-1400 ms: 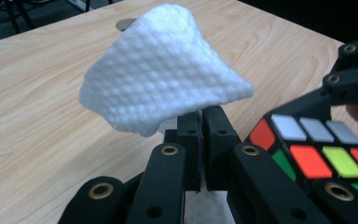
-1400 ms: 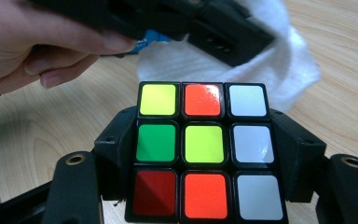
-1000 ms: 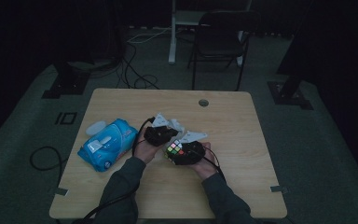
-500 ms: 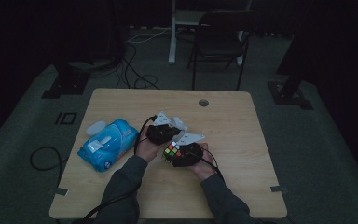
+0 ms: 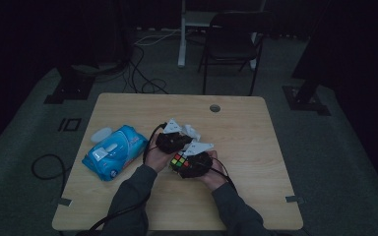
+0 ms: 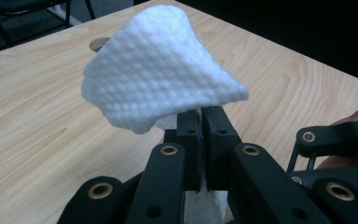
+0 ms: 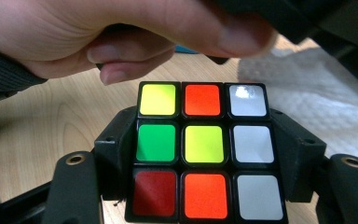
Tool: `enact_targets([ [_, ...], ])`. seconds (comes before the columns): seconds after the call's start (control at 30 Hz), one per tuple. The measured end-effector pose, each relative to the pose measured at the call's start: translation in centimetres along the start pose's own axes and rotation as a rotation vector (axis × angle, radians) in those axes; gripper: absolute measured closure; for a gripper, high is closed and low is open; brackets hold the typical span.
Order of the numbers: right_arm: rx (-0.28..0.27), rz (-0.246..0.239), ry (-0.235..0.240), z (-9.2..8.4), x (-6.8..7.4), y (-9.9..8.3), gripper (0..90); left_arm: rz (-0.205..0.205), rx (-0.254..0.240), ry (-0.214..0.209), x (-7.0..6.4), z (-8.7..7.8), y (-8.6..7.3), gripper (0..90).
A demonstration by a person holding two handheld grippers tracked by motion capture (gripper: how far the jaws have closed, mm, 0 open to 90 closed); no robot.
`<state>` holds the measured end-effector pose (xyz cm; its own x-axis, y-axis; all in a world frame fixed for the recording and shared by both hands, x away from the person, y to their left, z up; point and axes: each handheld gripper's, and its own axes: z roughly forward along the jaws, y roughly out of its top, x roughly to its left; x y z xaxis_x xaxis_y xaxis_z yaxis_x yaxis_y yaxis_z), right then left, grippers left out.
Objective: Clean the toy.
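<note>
A scrambled puzzle cube (image 7: 203, 149) with yellow, red, green and white tiles sits clamped between the jaws of my right gripper (image 7: 204, 154). In the high view the cube (image 5: 178, 160) is at the table's middle, with the right gripper (image 5: 194, 164) just right of it. My left gripper (image 6: 201, 126) is shut on a white textured wipe (image 6: 158, 84), which fans out above the jaw tips. From above, the left gripper (image 5: 172, 140) sits just behind the cube. The person's left hand (image 7: 121, 32) curls right above the cube, and the wipe (image 7: 307, 93) lies to its right.
A blue pack of wipes (image 5: 114, 151) lies at the left of the wooden table (image 5: 256, 196), with its white lid (image 5: 101, 134) beside it. A cable hole (image 5: 215, 107) is near the far edge. A dark chair (image 5: 234, 44) stands beyond the table.
</note>
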<state>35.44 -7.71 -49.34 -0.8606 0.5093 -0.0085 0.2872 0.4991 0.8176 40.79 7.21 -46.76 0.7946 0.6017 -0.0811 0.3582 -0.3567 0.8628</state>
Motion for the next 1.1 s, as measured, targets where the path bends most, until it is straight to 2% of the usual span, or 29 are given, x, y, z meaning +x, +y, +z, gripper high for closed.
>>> enact_targets([
  [0.23,0.004,-0.029,-0.001,0.44,-0.20,0.18,33.9,-0.001,-0.004,-0.013,-0.35,-0.20,0.00,87.1],
  [0.43,0.006,-0.030,-0.013,0.51,-0.60,0.08,33.9,-0.012,-0.007,-0.021,-0.25,-0.54,-0.19,86.7],
  [0.6,0.008,-0.037,-0.028,0.24,-0.63,0.06,33.9,-0.018,0.015,-0.020,-0.06,-0.39,-0.47,85.6],
  [0.8,0.012,-0.070,-0.041,0.06,-0.40,0.24,33.9,-0.022,0.027,-0.024,0.05,-0.18,-0.67,85.6],
  [1.1,0.009,-0.063,-0.045,0.10,-0.58,0.27,33.9,-0.027,0.022,-0.048,-0.22,-0.17,-0.47,85.6],
])
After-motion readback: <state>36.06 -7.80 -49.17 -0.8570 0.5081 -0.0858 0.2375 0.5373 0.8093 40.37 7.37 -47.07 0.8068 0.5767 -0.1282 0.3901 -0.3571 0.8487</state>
